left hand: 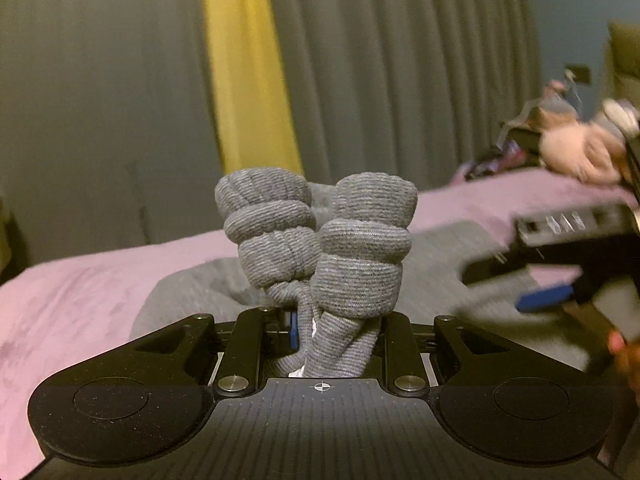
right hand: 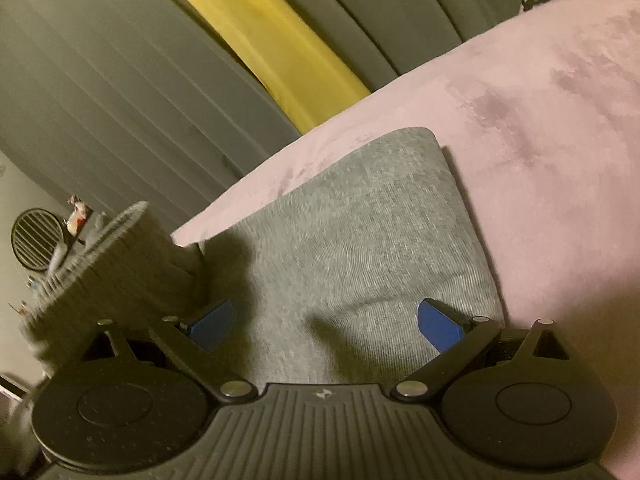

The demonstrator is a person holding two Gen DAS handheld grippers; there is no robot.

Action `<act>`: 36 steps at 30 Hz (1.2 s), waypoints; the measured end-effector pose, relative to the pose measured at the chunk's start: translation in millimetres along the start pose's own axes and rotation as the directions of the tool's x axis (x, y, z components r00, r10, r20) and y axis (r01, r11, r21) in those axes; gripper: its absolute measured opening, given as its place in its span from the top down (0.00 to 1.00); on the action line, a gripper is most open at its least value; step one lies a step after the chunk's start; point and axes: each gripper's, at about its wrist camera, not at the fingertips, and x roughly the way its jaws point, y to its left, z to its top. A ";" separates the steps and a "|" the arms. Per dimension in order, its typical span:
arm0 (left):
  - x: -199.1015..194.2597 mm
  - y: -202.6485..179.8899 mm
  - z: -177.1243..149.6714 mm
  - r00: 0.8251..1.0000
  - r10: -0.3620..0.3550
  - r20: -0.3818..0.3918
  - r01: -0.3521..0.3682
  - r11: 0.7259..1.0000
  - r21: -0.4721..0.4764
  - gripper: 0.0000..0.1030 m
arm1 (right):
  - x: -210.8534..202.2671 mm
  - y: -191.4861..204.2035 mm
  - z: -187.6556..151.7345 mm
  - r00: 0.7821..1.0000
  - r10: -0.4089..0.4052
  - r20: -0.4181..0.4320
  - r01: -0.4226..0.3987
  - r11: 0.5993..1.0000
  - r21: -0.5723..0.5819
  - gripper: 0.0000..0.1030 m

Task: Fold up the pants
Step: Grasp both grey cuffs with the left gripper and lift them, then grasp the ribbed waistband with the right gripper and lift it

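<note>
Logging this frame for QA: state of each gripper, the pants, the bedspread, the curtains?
left gripper: shut on the pants, bunched ribbed waistband sticking up between its fingers
right gripper: open, over the pants, holding nothing
pants: grey, partly folded, flat on the bed
pink bedspread: spread under the pants
curtains: drawn

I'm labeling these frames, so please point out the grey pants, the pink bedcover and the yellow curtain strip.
grey pants (right hand: 360, 240): right wrist view, flat folded panel.
pink bedcover (right hand: 560, 140): right wrist view, bare stretch beside the pants.
yellow curtain strip (left hand: 248, 80): left wrist view, middle of the strip.
</note>
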 end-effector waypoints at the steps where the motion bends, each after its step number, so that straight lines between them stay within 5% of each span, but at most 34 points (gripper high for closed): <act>1: 3.4 -8.2 -1.7 1.000 -0.005 -0.015 0.006 1.000 0.021 0.74 | 0.2 -0.7 0.5 1.000 0.005 -0.001 -0.005 1.000 0.003 0.04; 3: 9.3 -27.8 -9.1 0.997 -0.011 -0.070 0.016 0.998 0.069 0.59 | -0.3 -1.0 0.4 1.000 0.006 -0.001 -0.006 1.000 0.000 0.04; 8: 13.7 -44.2 -14.6 0.975 0.017 -0.222 0.017 0.988 0.154 0.43 | -1.8 -4.4 0.3 0.999 0.032 -0.012 -0.031 0.999 0.026 0.04; 11: -1.6 -28.7 -10.1 0.968 -0.083 -0.237 0.093 0.995 0.033 0.08 | -2.5 -6.5 0.2 0.998 0.062 -0.019 -0.061 0.997 0.049 0.04; 13: -11.9 -14.4 -8.8 0.959 -0.147 -0.241 0.132 0.988 -0.075 0.07 | -2.1 -6.6 -1.1 0.994 0.099 -0.036 -0.096 0.993 0.067 0.04; 15: -21.8 0.8 -5.0 0.966 -0.125 -0.226 0.091 0.984 -0.154 0.06 | 0.5 -7.7 -1.2 0.988 0.146 -0.057 -0.140 0.986 0.095 0.04; 19: -35.1 50.6 -2.9 0.977 0.102 -0.189 -0.151 0.951 -0.268 0.05 | 3.9 -6.8 -1.8 0.977 0.198 -0.080 -0.187 0.974 0.127 0.04; 22: -35.0 89.0 -8.2 0.942 0.271 -0.196 -0.326 0.874 -0.359 0.05 | 4.4 -1.1 -2.8 0.960 0.259 -0.107 -0.246 0.962 0.118 0.04; 24: -34.2 107.6 -19.9 0.925 0.322 -0.204 -0.379 0.828 -0.413 0.05 | 14.5 1.8 -6.2 0.952 0.252 -0.175 -0.232 0.964 0.127 0.04; 27: -18.4 123.0 -33.9 0.926 0.257 -0.275 -0.367 0.776 -0.512 0.05 | 30.0 11.5 -12.7 0.950 0.194 -0.244 -0.182 0.981 0.072 0.04; 30: -11.6 130.0 -40.2 0.930 0.247 -0.271 -0.362 0.737 -0.571 0.05 | 41.2 18.0 -12.1 0.929 0.238 -0.284 -0.211 0.970 0.122 0.04; 33: -8.8 123.8 -36.0 0.928 0.278 -0.247 -0.371 0.737 -0.565 0.05 | 48.1 25.0 -13.1 0.925 0.235 -0.300 -0.211 0.971 0.110 0.05; 35: -15.7 120.2 -35.6 0.931 0.288 -0.224 -0.365 0.731 -0.577 0.05 | 51.2 27.8 -13.4 0.921 0.236 -0.312 -0.210 0.971 0.114 0.17; 36: -17.0 123.5 -35.0 0.932 0.295 -0.212 -0.362 0.721 -0.591 0.05 | 54.6 28.0 -13.6 0.914 0.242 -0.326 -0.208 0.969 0.136 0.34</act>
